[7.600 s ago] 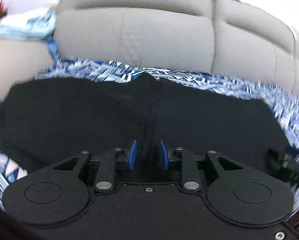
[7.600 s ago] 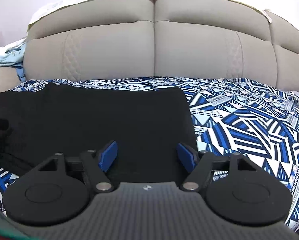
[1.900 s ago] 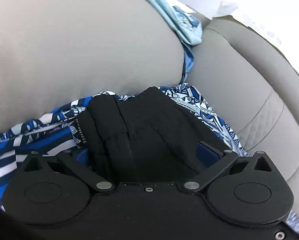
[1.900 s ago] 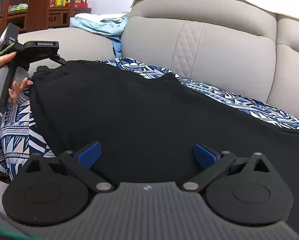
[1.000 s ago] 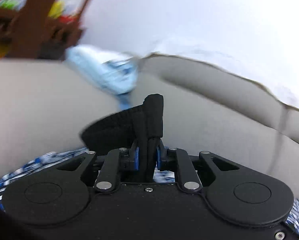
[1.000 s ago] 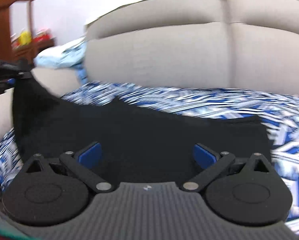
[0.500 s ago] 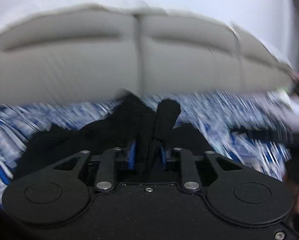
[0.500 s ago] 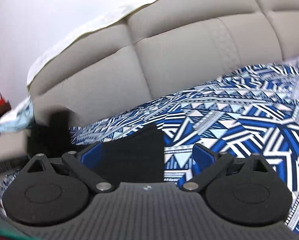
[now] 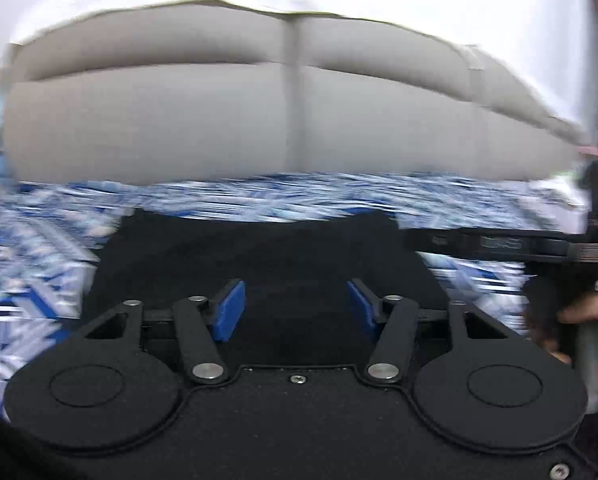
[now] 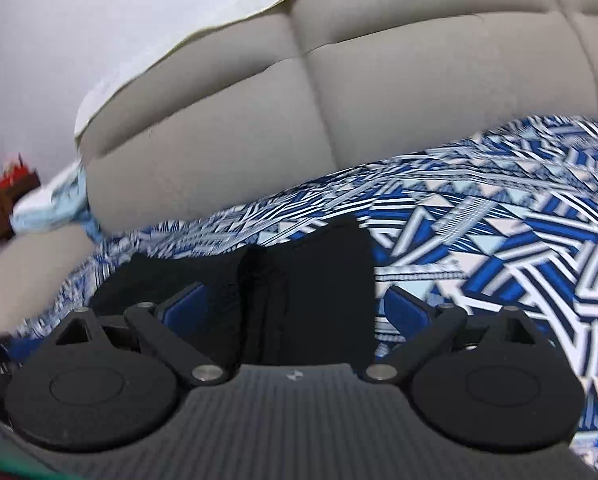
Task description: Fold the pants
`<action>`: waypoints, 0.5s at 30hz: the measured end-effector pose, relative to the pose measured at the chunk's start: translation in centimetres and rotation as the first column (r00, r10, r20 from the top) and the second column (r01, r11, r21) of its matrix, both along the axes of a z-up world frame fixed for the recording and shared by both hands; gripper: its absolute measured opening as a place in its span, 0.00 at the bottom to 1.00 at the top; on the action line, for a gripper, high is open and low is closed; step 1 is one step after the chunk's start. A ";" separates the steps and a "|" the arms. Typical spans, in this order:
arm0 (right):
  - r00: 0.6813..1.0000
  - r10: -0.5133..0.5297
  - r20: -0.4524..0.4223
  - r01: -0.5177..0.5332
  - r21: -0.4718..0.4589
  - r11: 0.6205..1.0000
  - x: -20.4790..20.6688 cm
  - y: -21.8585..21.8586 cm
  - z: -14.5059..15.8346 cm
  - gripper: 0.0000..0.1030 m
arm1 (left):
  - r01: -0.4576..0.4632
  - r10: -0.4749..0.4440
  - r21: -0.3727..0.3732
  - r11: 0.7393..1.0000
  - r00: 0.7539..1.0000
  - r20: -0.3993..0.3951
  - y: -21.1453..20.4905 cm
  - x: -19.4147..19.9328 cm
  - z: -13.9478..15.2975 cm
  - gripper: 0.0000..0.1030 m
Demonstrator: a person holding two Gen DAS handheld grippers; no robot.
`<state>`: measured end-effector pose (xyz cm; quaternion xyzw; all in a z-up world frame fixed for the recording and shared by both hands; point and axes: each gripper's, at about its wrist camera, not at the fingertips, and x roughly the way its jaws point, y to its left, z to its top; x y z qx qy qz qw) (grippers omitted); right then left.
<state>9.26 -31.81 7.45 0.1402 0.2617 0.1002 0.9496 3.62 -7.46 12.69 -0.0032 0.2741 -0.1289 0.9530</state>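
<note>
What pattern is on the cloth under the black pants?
Blue, white and black geometric triangles on the cloth, clearest in the right wrist view.

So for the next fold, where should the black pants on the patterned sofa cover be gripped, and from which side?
Judging from the right wrist view, the black pants lie folded flat on the blue-and-white patterned cover. I would probably pinch the straight right-hand edge, coming in low from the bare cover beside it. That edge is clean and exposed, so the open right gripper could slide one of its fingers underneath it.
</note>
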 end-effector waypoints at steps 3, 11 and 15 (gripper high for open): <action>0.999 0.038 -0.019 -0.039 -0.065 0.997 1.8 2.4 0.1 0.96 | -0.141 0.141 0.138 0.980 0.990 0.004 1.9 0.7 -1.2 0.34; 0.989 0.086 -0.119 -0.107 -0.183 0.977 6.1 7.5 -1.5 0.86 | -0.213 0.235 0.145 0.966 0.958 -0.165 5.1 2.6 -5.2 0.31; 0.987 0.109 -0.119 -0.132 -0.210 0.969 6.5 8.7 -2.1 0.69 | -0.188 0.213 0.153 0.970 0.962 -0.172 5.3 2.5 -5.1 0.32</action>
